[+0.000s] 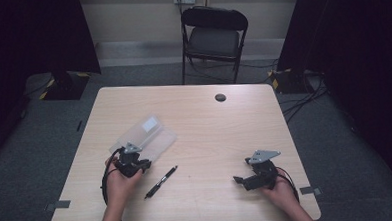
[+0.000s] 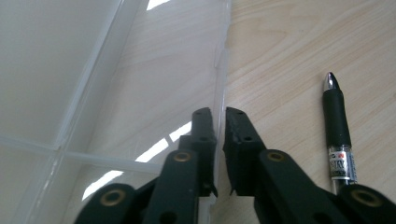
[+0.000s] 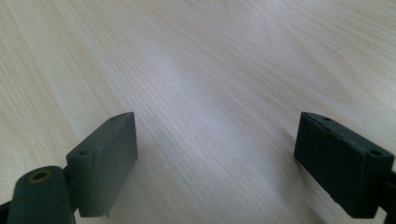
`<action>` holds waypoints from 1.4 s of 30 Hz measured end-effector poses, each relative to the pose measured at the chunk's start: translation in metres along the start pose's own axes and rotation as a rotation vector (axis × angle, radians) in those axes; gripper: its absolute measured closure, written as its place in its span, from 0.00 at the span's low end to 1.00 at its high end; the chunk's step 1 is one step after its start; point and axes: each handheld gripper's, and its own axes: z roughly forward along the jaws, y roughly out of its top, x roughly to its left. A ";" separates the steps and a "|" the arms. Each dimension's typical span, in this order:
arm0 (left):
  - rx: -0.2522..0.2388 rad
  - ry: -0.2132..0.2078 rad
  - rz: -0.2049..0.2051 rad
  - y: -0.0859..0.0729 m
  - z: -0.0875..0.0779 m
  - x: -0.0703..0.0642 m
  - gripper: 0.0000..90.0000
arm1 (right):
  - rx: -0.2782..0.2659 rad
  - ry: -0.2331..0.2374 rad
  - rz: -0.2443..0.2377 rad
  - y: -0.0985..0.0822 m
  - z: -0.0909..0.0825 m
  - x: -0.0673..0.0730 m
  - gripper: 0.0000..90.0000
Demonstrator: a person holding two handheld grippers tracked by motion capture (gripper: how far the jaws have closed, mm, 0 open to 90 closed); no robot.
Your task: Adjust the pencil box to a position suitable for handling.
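Observation:
A clear plastic box (image 1: 144, 135) lies open on the left part of the wooden table (image 1: 209, 125). My left gripper (image 1: 142, 160) sits at the box's near edge. In the left gripper view the box's thin rim (image 2: 223, 74) runs into the narrow gap of my left gripper (image 2: 220, 116), and the jaws stand slightly apart around it, so the grip looks loose. A black pen (image 1: 161, 182) lies just right of that gripper, its silver tip pointing away in the left gripper view (image 2: 337, 126). My right gripper (image 1: 241, 171) rests wide open at the right (image 3: 217, 140), with bare wood between its jaws.
A black folding chair (image 1: 214, 37) stands beyond the far table edge. A dark round cable hole (image 1: 220, 97) is in the tabletop near the far side. Cables lie on the floor at the right (image 1: 303, 93). Grey tape marks (image 1: 62, 204) sit at the near corners.

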 end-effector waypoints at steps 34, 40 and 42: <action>-0.042 0.019 0.019 0.012 0.014 -0.005 0.96 | 0.000 0.000 0.000 0.000 0.000 0.000 0.14; -0.023 0.008 0.037 0.018 0.018 -0.013 0.98 | 0.000 0.000 0.000 0.000 0.000 0.000 0.14; -0.022 -0.005 0.048 0.020 0.019 -0.017 0.99 | 0.000 0.000 0.000 0.000 0.000 0.000 0.14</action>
